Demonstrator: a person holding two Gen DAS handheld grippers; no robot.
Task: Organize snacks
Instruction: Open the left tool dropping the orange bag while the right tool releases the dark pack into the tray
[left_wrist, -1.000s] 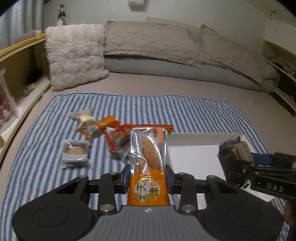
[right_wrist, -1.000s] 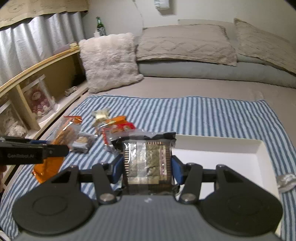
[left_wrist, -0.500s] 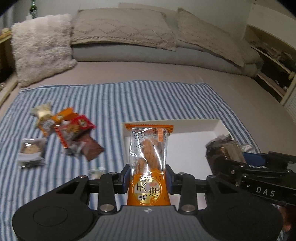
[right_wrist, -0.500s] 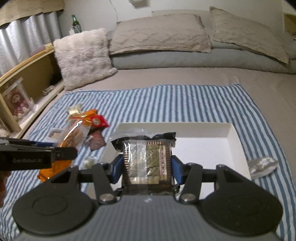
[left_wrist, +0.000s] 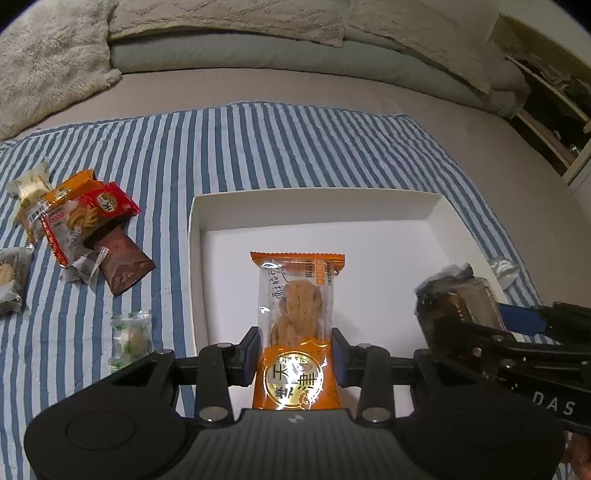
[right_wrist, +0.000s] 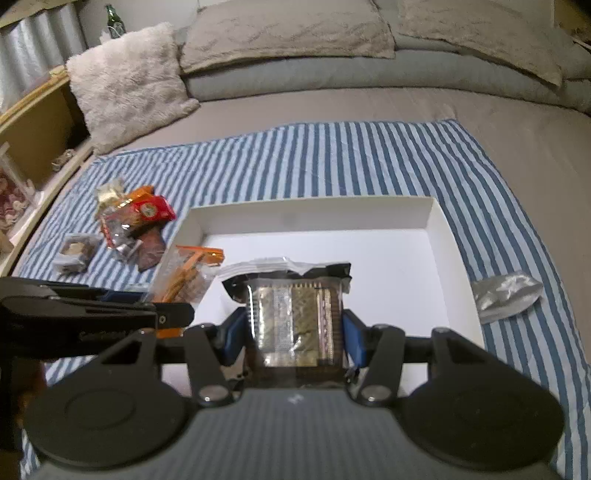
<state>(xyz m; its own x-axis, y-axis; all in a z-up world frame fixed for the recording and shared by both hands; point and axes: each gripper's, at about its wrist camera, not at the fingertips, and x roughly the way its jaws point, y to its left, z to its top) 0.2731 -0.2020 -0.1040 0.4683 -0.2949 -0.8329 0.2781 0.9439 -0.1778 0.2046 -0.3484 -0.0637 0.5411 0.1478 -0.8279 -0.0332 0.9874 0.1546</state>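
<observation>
My left gripper (left_wrist: 295, 354) is shut on an orange snack pack (left_wrist: 297, 317) with a twisted pastry inside, held over the white box (left_wrist: 314, 210). My right gripper (right_wrist: 293, 338) is shut on a dark clear-wrapped snack pack (right_wrist: 295, 314), also over the white box (right_wrist: 314, 218). The right gripper and its dark pack (left_wrist: 458, 299) show at the right of the left wrist view. The left gripper and orange pack (right_wrist: 188, 277) show at the left of the right wrist view.
A pile of loose snacks (left_wrist: 81, 221) lies on the striped cloth (left_wrist: 258, 147) left of the box, with a small clear candy bag (left_wrist: 131, 336) nearer. A silver wrapper (right_wrist: 506, 293) lies right of the box. Pillows and a shelf stand behind.
Both grippers have moved to the right and forward with their packs, from over the striped cloth and box edge to over the inside of the white box.
</observation>
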